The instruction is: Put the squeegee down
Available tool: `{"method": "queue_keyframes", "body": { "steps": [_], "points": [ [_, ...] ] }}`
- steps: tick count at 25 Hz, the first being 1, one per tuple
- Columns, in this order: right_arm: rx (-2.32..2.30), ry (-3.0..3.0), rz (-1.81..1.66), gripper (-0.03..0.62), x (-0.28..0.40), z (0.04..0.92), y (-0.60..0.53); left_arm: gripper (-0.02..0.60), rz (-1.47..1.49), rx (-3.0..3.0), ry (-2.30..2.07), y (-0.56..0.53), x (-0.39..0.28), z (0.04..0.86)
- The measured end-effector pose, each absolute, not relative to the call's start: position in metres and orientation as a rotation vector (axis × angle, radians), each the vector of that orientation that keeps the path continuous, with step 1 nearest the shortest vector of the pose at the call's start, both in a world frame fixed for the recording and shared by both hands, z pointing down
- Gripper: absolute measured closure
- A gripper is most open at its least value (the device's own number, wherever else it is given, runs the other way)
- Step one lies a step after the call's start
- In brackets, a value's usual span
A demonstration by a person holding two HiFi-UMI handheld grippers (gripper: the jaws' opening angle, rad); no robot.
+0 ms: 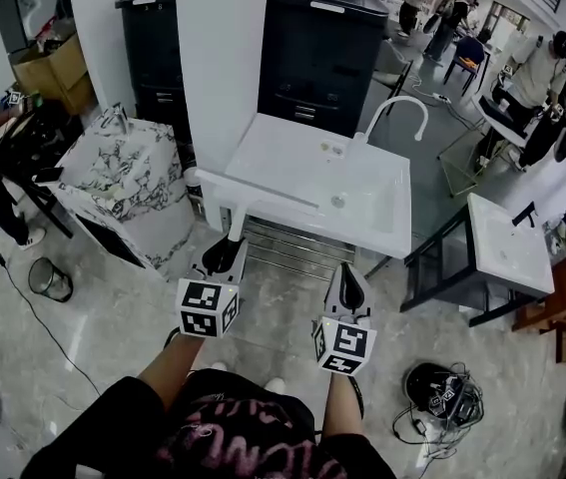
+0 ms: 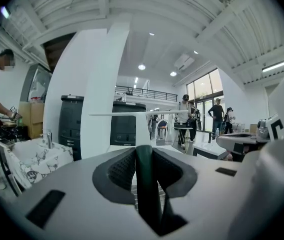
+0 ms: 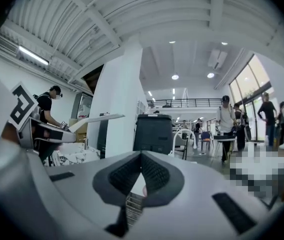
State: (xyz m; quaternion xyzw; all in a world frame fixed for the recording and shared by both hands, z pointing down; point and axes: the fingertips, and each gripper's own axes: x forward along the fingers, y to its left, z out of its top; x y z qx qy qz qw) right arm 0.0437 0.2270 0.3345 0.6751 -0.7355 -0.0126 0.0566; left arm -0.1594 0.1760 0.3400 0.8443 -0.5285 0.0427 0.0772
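Note:
My left gripper (image 1: 226,254) is shut on the squeegee (image 1: 246,196). Its white stem rises from the jaws to a long white blade that lies crosswise over the near left corner of the white sink (image 1: 292,158). In the left gripper view the dark green handle (image 2: 147,184) stands clamped between the pads, with the blade (image 2: 131,114) level above it and my left gripper (image 2: 145,153) pointing at the sink. My right gripper (image 1: 350,283) hangs beside it on the right, just short of the sink's front edge. In its own view my right gripper (image 3: 142,158) has its jaws together and holds nothing.
A curved white faucet (image 1: 402,108) stands at the sink's back right. A marble-patterned basin (image 1: 113,168) is to the left and another white basin (image 1: 502,242) to the right. Black cabinets (image 1: 322,48) stand behind. A bin (image 1: 50,279) and cables (image 1: 442,392) lie on the floor. People stand at the back right.

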Motion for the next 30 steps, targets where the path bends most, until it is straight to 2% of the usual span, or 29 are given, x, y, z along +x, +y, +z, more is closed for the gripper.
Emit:
{"method": "queue_keyframes", "body": {
  "steps": [30],
  "points": [
    [2.005,-2.325,0.087,0.574,0.137,0.364,0.233,0.489,0.197,2.537,-1.646,0.191,-0.059,0.349]
  ]
}}
